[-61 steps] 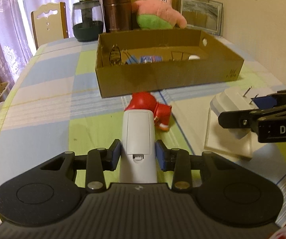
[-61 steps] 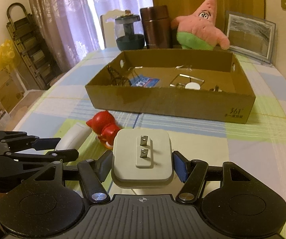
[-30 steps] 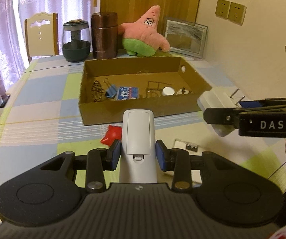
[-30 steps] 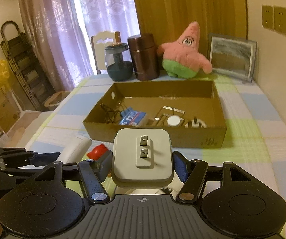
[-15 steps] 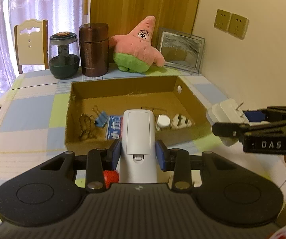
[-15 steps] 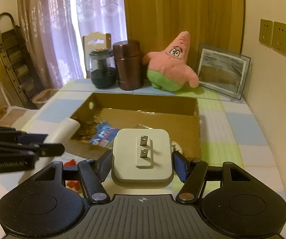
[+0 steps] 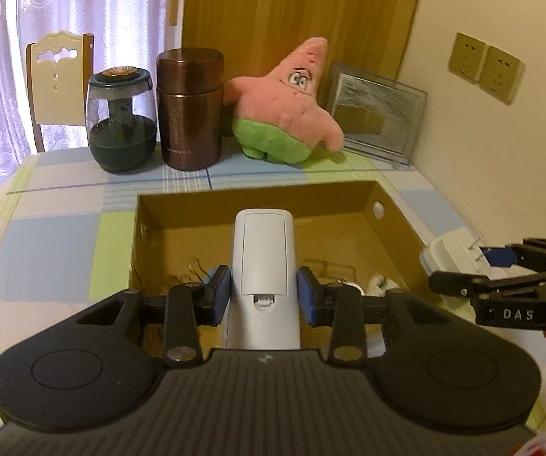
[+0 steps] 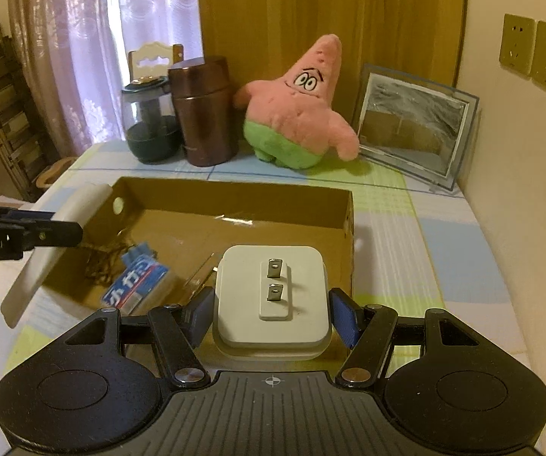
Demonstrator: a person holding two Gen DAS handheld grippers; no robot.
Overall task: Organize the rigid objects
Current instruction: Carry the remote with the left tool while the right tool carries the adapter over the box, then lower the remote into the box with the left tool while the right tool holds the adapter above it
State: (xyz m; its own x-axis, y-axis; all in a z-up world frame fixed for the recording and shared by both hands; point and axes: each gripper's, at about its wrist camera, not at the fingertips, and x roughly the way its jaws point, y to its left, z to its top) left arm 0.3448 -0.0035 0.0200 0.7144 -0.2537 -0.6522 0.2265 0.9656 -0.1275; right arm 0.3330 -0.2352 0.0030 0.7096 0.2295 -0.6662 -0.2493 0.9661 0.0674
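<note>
remote (image 7: 264, 262): clamped in left gripper (image 7: 264, 296), long axis along the fingers, held over the cardboard box (image 7: 394, 220)
charger (image 8: 272, 296): pinched by right gripper (image 8: 272, 313), prongs up, over the box's right end
nearer: both above the box, drop is straight down
surface: checked tablecloth (image 8: 444, 235)
room: plush star (image 8: 299, 110), canister, jar behind

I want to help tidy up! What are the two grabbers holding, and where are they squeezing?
Left gripper squeezes the white remote by its long sides; right gripper squeezes the white plug adapter by its side edges.
</note>
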